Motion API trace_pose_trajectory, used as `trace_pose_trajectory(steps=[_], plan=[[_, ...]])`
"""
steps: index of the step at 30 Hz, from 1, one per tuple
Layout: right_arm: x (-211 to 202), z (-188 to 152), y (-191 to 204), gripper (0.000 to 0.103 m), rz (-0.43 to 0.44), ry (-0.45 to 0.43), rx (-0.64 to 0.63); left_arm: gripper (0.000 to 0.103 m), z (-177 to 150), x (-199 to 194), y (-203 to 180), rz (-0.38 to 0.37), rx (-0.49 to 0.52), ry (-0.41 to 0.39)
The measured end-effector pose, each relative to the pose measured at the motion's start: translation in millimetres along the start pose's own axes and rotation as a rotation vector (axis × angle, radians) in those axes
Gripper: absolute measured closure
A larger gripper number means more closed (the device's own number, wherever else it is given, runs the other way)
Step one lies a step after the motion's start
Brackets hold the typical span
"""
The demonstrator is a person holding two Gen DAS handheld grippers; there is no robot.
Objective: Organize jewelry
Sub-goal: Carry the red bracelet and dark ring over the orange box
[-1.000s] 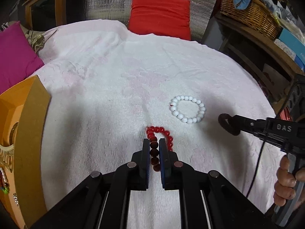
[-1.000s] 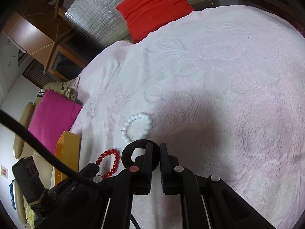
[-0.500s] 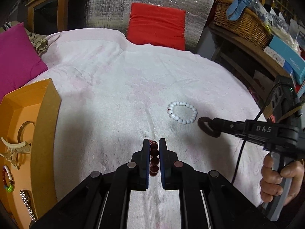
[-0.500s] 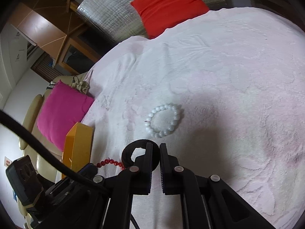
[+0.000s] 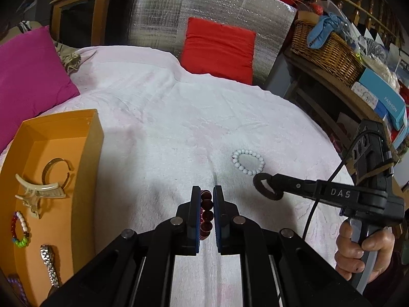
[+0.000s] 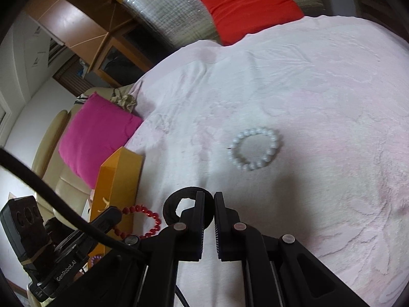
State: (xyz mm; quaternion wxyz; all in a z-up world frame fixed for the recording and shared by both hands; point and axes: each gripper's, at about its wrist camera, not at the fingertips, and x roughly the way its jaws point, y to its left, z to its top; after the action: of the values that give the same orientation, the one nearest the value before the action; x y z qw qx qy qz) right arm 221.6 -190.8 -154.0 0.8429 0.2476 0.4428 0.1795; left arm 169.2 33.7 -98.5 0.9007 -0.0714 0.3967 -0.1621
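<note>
My left gripper [image 5: 206, 192] is shut on a red bead bracelet [image 5: 206, 213] and holds it above the white bedspread; the bracelet also shows hanging from it in the right wrist view [image 6: 143, 221]. My right gripper [image 6: 209, 197] is shut on a black ring-shaped hair tie [image 6: 176, 207], which also shows in the left wrist view [image 5: 267, 186]. A white bead bracelet [image 5: 248, 163] lies on the bedspread just beyond the hair tie, and shows in the right wrist view [image 6: 254, 148]. An orange box [image 5: 88, 153] at the left holds several pieces.
In the box lie a gold bangle [image 5: 55, 170], a cream hair claw [image 5: 38, 192], a small mixed-bead bracelet [image 5: 19, 230] and a metal watch [image 5: 49, 263]. A magenta pillow [image 5: 30, 76] lies at the left, a red cushion [image 5: 218, 47] at the back. Shelves with a wicker basket [image 5: 327, 51] stand at the right.
My left gripper has lifted the red bracelet off the bedspread and pulled back and left, bringing the orange box into view. My right gripper has kept hold of the hair tie.
</note>
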Motion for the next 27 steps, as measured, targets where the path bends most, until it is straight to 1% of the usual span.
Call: trace_pose_trajectory(steps=[5, 7, 11, 16, 19, 22, 25, 27], plan=[[1, -6, 23, 0.095, 0.033, 0.005, -0.042, 0.093, 7, -28, 9, -0.008, -0.046, -0.049], [3, -9, 32, 0.095, 0.048, 0.005, -0.057, 0.093, 7, -44, 13, -0.001, -0.053, -0.071], [5, -16, 60, 0.095, 0.099, 0.002, -0.109, 0.093, 8, -82, 27, 0.041, -0.051, -0.123], [7, -29, 103, 0.095, 0.173, -0.002, -0.189, 0.093, 2, -131, 58, 0.133, -0.062, -0.169], [8, -38, 131, 0.095, 0.208, -0.005, -0.239, 0.094, -7, -156, 82, 0.198, -0.082, -0.173], [10, -46, 157, 0.095, 0.233, -0.015, -0.285, 0.094, -20, -171, 109, 0.259, -0.118, -0.159], [15, -56, 184, 0.095, 0.257, -0.017, -0.329, 0.094, -34, -176, 134, 0.285, -0.161, -0.139], [23, -64, 204, 0.095, 0.255, -0.01, -0.37, 0.094, -43, -176, 148, 0.301, -0.183, -0.125]])
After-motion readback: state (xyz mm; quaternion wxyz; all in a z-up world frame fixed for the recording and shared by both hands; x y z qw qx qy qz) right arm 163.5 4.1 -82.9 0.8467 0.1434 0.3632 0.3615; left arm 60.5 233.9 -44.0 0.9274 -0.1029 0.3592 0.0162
